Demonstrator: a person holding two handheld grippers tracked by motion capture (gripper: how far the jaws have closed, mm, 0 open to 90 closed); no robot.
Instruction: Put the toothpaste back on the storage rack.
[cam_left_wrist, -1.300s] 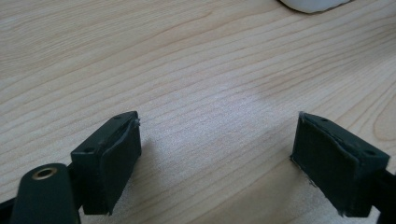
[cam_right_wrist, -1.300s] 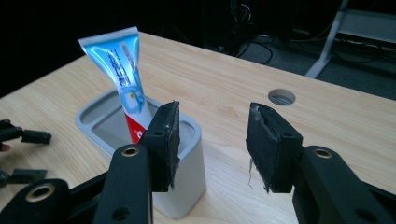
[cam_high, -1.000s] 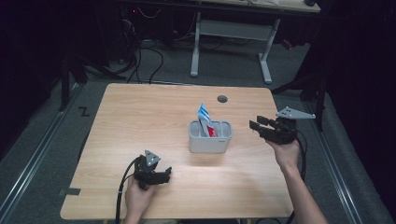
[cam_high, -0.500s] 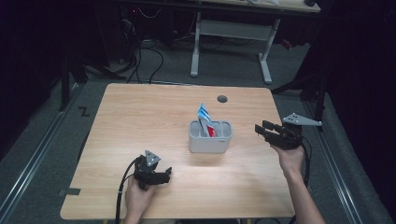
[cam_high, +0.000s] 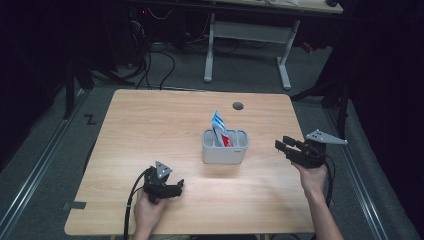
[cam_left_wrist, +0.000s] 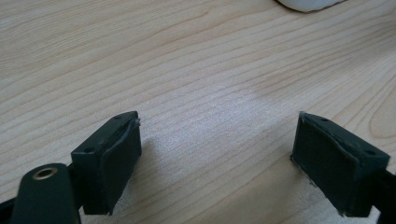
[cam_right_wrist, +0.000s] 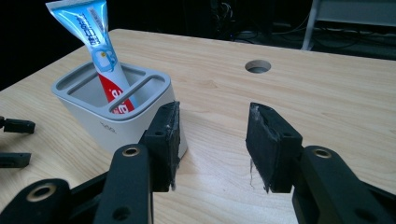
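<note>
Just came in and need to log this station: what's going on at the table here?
A person sits at a wooden table with tongs in each hand. A toothpaste tube stands tilted in one slot of a grey holder at the table's middle. The right tongs are open and empty, off to the holder's right side and pointing toward it. The left tongs are open too, low over bare wood near the front edge. Neither touches the holder or the tube.

Print on toothpaste tube (cam_right_wrist: 106, 60), too blurred to read
</note>
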